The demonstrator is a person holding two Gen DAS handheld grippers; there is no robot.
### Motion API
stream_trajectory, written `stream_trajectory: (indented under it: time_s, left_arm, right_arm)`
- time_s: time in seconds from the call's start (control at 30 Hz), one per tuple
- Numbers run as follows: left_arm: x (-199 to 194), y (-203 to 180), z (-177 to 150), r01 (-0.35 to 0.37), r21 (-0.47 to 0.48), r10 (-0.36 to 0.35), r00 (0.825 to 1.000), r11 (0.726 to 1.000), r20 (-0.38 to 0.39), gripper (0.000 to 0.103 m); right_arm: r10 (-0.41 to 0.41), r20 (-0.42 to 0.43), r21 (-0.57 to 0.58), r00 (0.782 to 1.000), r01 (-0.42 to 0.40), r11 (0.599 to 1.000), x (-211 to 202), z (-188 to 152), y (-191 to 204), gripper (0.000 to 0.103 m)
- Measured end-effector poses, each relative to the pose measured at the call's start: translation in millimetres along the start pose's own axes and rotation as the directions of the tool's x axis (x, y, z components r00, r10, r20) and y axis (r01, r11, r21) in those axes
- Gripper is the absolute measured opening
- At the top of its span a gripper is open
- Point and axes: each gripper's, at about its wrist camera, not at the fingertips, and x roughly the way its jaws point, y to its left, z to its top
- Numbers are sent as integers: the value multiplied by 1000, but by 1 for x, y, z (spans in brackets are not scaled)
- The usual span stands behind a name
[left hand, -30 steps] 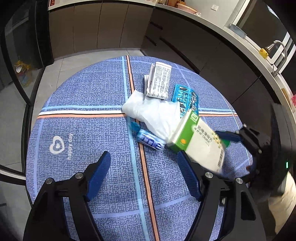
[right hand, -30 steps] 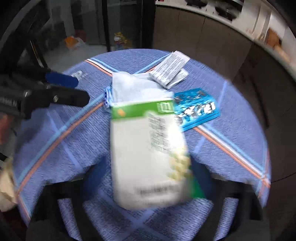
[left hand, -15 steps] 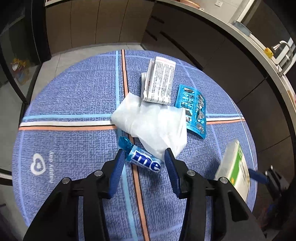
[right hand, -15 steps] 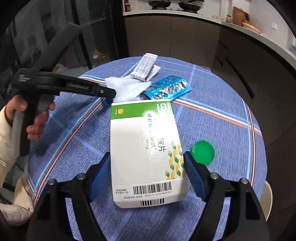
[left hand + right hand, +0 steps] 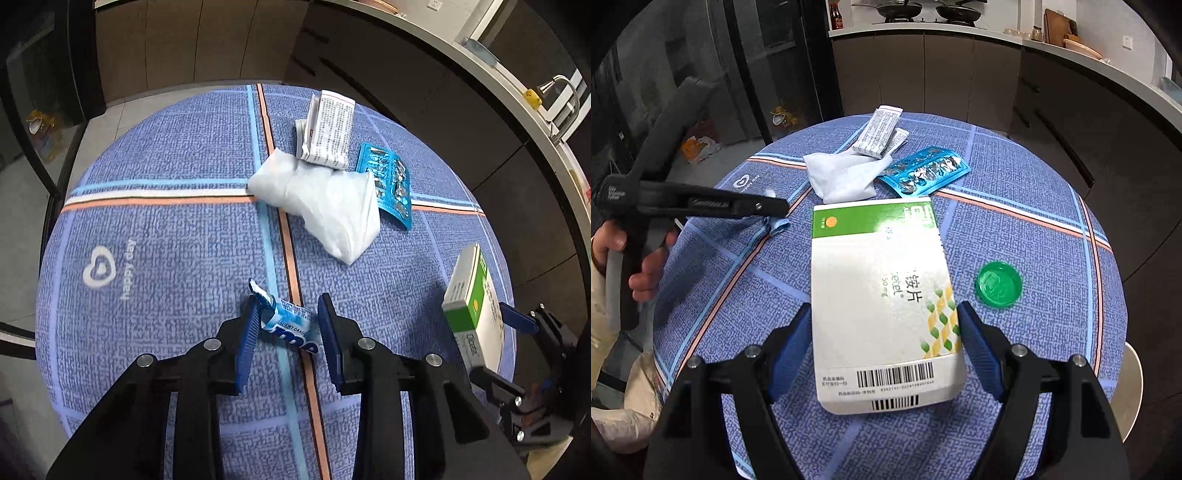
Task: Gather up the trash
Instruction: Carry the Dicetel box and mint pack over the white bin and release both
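Fingers [image 5: 248,332] of the left gripper [image 5: 289,302] just closing, set astride the candy wrapper [image 5: 293,330] toward the desk's [image 5: 166,240] near edge, on its centre stripes; one pad at the twisted end, no firm pinch seen yet. Held the medicine box [image 5: 879,280] clamped in the right gripper [image 5: 884,314], off by the right edge. Needed, by this reading, to squeeze squarely across the wrapper's narrow body rather than its loose tail, and to lift only once pinched.
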Motion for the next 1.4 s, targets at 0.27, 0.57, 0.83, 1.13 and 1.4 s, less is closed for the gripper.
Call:
stream_trajectory:
  time_s: [0.27, 0.57, 0.83, 1.13, 1.4]
  left_arm:
    - [-26, -8, -13, 0, 31, -1, 1000, 1000, 29, 14]
    - [-69, -55, -14, 44, 134, -59, 993, 990, 105, 6]
    - [-87, -137, -4, 156, 254, -195, 971, 954, 137, 6]
    - [-40, -262, -4, 276, 388, -312, 949, 879, 32, 6]
    - [30, -352, -13, 366, 433, -349, 929, 824, -123, 6]
  right_arm:
    - [-20, 17, 27, 1000, 20, 999, -8, 0, -1, 78]
    - [-77, 124, 77, 989, 68, 995, -57, -3, -19, 77]
    - [-182, 175, 171, 967, 153, 973, -103, -28, -63, 77]
    - [-329, 118, 336, 937, 274, 901, -134, -88, -141, 77]
    - [-356, 4, 441, 934, 318, 839, -116, -144, -213, 77]
